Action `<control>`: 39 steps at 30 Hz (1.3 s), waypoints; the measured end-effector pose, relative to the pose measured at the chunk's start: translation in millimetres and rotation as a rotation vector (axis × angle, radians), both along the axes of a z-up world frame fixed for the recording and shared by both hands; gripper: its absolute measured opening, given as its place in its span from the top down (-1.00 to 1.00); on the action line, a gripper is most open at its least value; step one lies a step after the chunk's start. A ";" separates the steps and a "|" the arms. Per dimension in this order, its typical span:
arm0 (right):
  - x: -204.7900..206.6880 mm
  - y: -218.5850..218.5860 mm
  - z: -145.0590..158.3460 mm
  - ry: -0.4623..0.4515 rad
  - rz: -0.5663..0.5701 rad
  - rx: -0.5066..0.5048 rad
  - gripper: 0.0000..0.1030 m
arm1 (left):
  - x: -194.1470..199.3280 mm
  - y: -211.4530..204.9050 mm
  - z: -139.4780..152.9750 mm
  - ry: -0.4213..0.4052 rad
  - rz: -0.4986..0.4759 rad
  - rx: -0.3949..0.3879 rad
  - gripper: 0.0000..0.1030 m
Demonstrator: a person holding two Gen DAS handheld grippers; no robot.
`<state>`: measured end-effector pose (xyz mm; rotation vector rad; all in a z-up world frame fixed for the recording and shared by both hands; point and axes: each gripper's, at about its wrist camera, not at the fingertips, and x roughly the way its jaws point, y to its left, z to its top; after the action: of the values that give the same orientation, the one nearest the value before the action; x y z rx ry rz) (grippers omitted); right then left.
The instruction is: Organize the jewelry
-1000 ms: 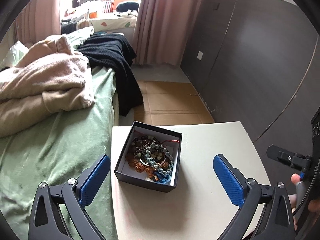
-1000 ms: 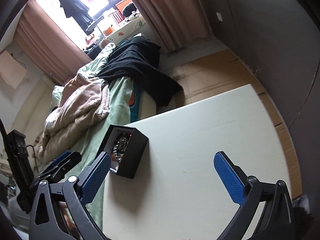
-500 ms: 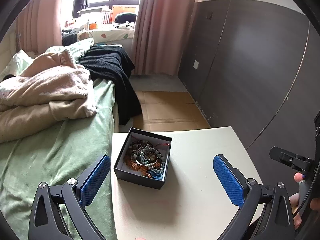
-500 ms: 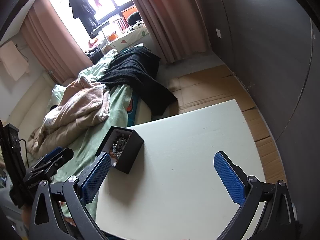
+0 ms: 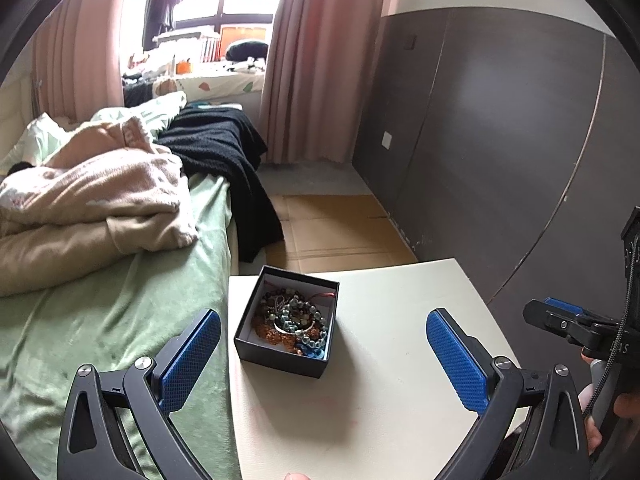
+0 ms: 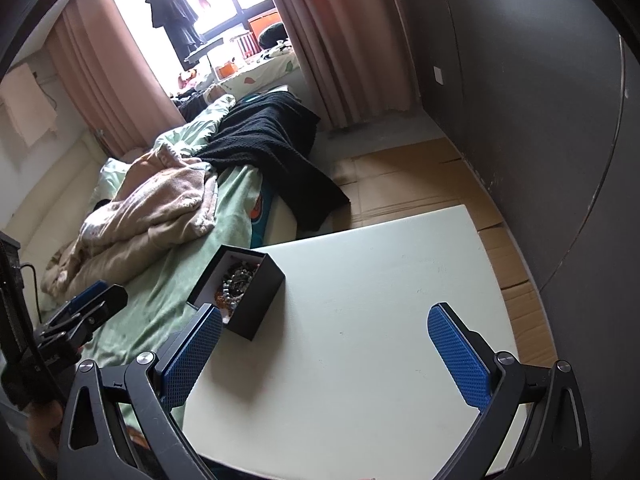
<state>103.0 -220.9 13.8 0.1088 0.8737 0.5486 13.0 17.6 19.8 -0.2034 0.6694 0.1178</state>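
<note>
No print, label, brand or number can be read anywhere in either view. In the left wrist view, the black housing of the right gripper [image 5: 576,326], at the right edge of the picture, bears a few pale marks, perhaps letters, too small and cut off to make out.

A small black box [image 5: 286,354] with a pale lining sits open and upright near the left edge of the white table [image 5: 392,408]. Inside lies a tangled heap of jewelry [image 5: 294,320]: beaded bracelets in grey, pale blue and brown, a thin red cord, and bright blue beads at the near corner.
</note>
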 end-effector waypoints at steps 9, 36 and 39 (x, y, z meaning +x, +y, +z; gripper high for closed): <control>-8.2 -1.6 4.8 -0.023 -0.020 -0.010 -1.00 | -10.8 -9.7 5.7 -0.023 -0.014 0.035 -0.99; -18.8 -2.8 10.3 -0.067 -0.049 -0.054 -1.00 | -20.6 -20.5 11.6 -0.061 -0.036 0.068 -0.99; -18.6 -3.2 10.0 -0.066 -0.050 -0.055 -1.00 | -19.6 -20.9 10.7 -0.061 -0.042 0.063 -0.99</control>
<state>84.4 -224.1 23.7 0.0621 0.8187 0.4787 -6.6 -3.2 30.5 -0.1318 0.6081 0.0920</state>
